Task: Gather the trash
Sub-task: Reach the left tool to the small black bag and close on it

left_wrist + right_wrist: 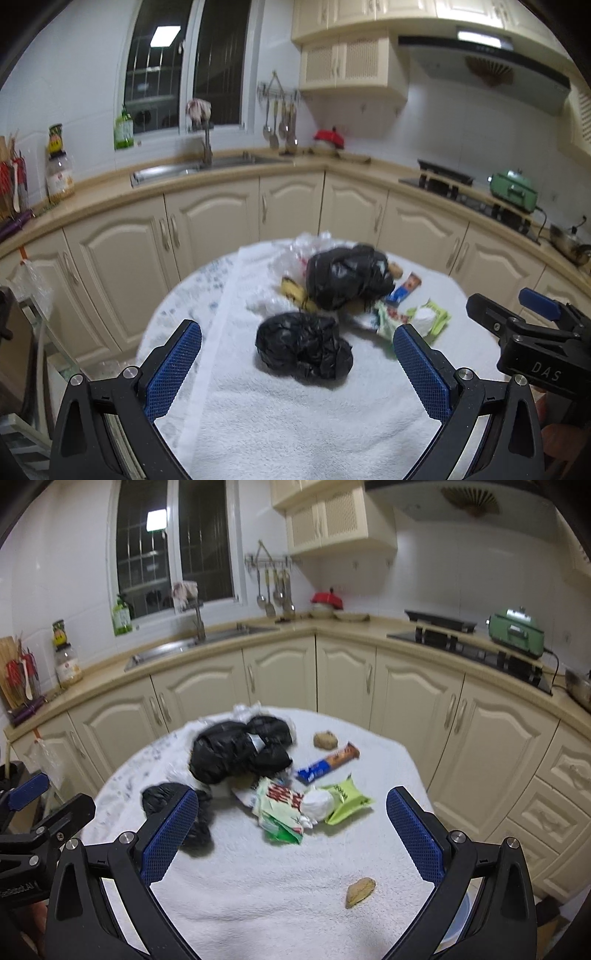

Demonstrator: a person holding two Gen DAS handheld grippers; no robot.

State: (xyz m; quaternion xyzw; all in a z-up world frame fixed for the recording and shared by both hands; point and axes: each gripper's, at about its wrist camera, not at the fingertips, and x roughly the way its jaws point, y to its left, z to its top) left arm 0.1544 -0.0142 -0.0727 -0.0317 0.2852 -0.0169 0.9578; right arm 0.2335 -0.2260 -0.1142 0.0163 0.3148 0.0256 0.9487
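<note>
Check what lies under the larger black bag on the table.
A yellow banana peel and clear crumpled plastic poke out from beneath the larger black bag. Whatever else it covers, and its contents, are hidden.

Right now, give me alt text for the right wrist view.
The open right claw hovers over a white-towelled table strewn with trash: two crumpled black bags, green snack wrappers, a blue wrapper and a dry leaf. Cream kitchen cabinets curve behind.
</note>
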